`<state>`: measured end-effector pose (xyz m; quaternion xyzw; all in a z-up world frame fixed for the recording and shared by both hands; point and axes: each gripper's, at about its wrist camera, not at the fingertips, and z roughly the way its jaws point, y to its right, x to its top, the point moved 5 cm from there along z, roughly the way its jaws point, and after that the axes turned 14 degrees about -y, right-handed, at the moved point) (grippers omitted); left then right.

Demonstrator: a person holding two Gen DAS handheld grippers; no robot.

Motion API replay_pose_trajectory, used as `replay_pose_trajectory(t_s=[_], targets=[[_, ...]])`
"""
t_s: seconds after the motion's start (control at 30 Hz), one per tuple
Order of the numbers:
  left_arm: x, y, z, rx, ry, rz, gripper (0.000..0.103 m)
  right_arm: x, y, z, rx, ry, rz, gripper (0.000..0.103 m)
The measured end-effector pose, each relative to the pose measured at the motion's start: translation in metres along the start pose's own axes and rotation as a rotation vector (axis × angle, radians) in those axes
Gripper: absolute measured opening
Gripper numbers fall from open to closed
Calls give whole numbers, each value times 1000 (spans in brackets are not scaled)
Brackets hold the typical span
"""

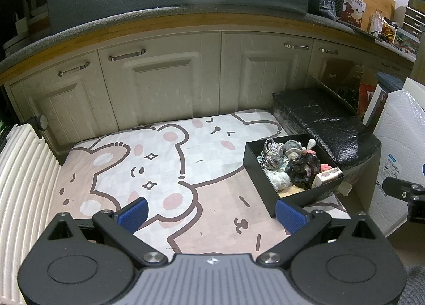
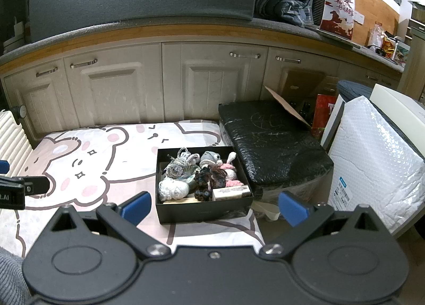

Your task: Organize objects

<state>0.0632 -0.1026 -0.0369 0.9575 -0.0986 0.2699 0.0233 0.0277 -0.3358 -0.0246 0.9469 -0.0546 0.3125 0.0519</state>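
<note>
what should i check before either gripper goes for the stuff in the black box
1. Left gripper open and holding nothing: ok.
2. Right gripper open and holding nothing: ok.
3. Black box uncovered, contents reachable from above: ok.
4. Box resting fully on the bear-print mat: cannot tell; its right edge sits near the mat's edge, beside the black wrapped bundle.
5. Items separable: not ok; the yarn balls and crocheted toys are piled touching each other.
6. Free mat space to lay items out: ok, left of the box.
</note>
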Motion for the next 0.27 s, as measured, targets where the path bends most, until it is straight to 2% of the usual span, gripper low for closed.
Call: replay_pose_trajectory(t_s=[0.27], targets=[[-1, 2, 0, -4, -2, 1, 101, 0, -1, 0, 0, 0, 1, 103]])
